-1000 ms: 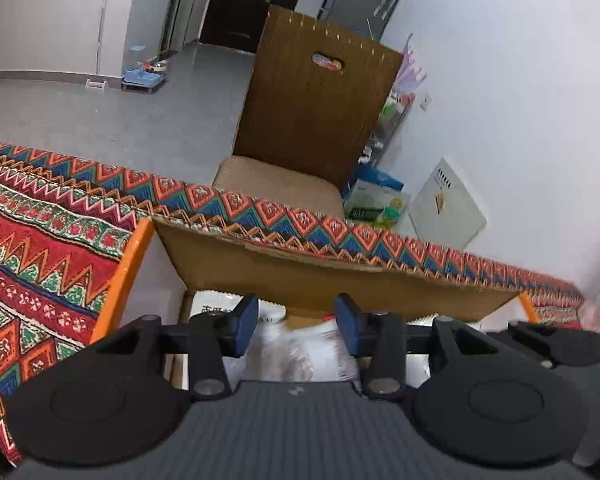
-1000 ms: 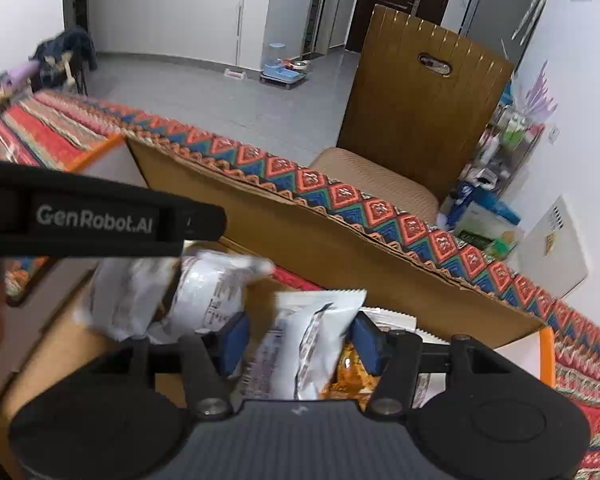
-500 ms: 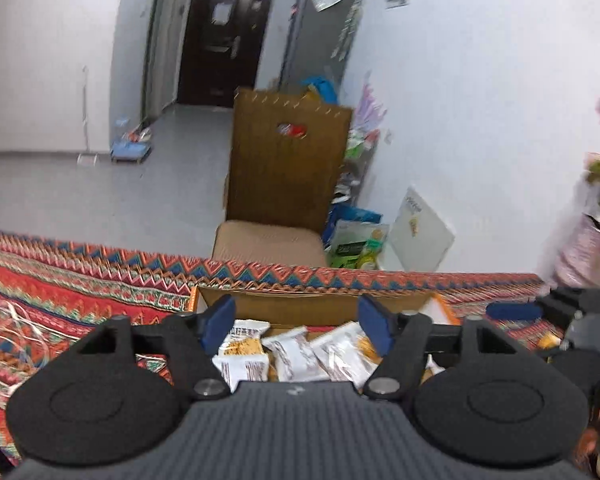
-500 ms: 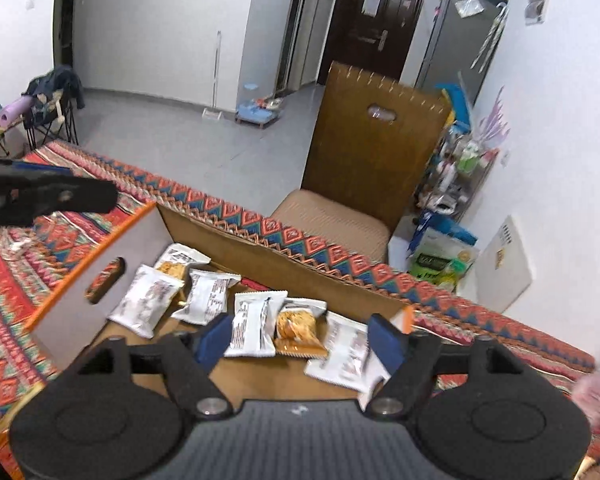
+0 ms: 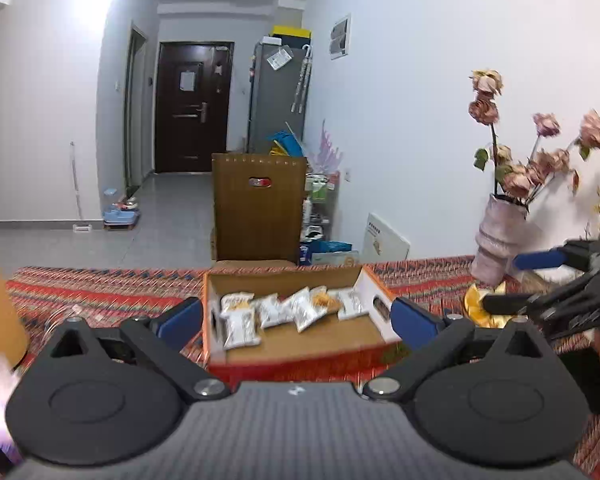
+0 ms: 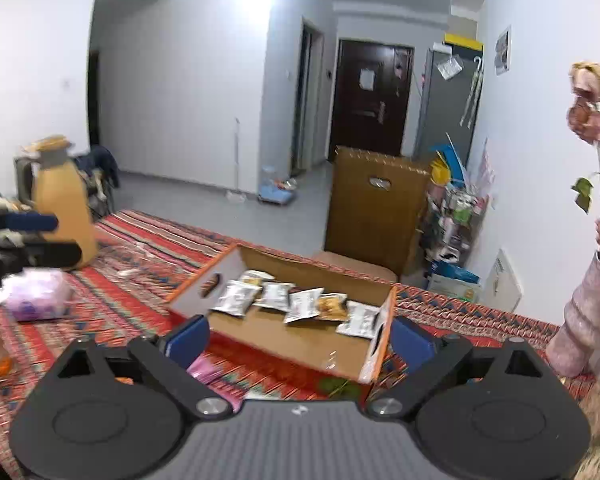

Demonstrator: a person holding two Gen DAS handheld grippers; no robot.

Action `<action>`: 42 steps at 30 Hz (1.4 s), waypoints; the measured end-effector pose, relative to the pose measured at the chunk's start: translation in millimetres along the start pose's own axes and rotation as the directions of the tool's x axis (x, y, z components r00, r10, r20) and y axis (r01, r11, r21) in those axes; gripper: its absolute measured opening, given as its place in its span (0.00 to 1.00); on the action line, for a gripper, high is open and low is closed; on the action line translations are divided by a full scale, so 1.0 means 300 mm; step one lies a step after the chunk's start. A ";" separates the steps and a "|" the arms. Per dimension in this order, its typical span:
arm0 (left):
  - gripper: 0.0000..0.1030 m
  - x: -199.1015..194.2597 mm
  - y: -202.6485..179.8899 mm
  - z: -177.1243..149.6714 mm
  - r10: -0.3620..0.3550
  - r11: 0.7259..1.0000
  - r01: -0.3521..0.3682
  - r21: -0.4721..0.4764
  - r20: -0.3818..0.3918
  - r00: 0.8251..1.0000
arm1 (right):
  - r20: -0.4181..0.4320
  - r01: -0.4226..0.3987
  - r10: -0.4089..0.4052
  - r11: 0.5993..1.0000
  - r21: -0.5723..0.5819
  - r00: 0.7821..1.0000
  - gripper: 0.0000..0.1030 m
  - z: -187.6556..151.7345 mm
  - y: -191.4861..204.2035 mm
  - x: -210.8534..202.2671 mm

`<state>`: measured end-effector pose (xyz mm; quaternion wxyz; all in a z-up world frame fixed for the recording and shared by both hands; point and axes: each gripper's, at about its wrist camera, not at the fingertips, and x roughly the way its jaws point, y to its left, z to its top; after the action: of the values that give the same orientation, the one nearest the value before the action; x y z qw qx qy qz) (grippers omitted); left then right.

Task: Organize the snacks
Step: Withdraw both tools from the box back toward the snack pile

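**Snacks lined up in the box, both grippers wide apart**

Snack packets (image 5: 284, 312) sit in a loose row along the far part of the cardboard box (image 6: 300, 354), silver-white ones with an orange one (image 6: 332, 306) among them. The box rests on the table (image 5: 100, 300) under a red patterned cloth, its near floor bare. Left gripper (image 5: 296, 320) hovers on the near side of the box, fingers spread wide, holding nothing. Right gripper (image 6: 300, 340) hangs back too, fingers just as far apart and empty. Off to the right stands a pink vase (image 5: 496, 240) of dried roses; a tan jug (image 6: 60, 208) stands at the left, and a wooden chair (image 6: 376, 208) sits beyond the table.
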<state>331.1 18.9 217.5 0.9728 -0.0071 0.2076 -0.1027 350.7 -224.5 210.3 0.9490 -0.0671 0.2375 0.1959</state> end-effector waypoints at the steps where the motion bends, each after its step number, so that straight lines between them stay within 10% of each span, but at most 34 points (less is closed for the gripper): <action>1: 0.99 -0.054 -0.015 -0.042 0.010 1.000 -0.010 0.012 0.017 1.000 | 0.020 -0.013 0.013 1.000 0.011 1.000 0.96 -0.034 0.005 -0.047; 15: 1.00 -0.486 -0.153 -0.568 0.083 0.996 -0.085 0.015 0.103 0.991 | 0.184 -0.050 0.017 0.983 0.178 0.983 1.00 -0.609 0.114 -0.483; 24: 1.00 -0.519 -0.118 -0.839 0.169 0.982 -0.174 -0.077 -0.062 0.984 | 0.063 0.004 -0.018 0.976 0.217 0.998 1.00 -0.966 0.255 -0.477; 42: 1.00 -0.316 -0.028 -0.841 0.161 0.975 -0.187 -0.124 -0.194 0.968 | -0.066 0.016 -0.002 0.975 0.220 0.998 1.00 -0.964 0.260 -0.264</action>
<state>142.6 37.2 25.7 0.9519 -0.0480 0.3028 -0.0022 132.3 -243.9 -8.4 0.9432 0.0309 0.2886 0.1617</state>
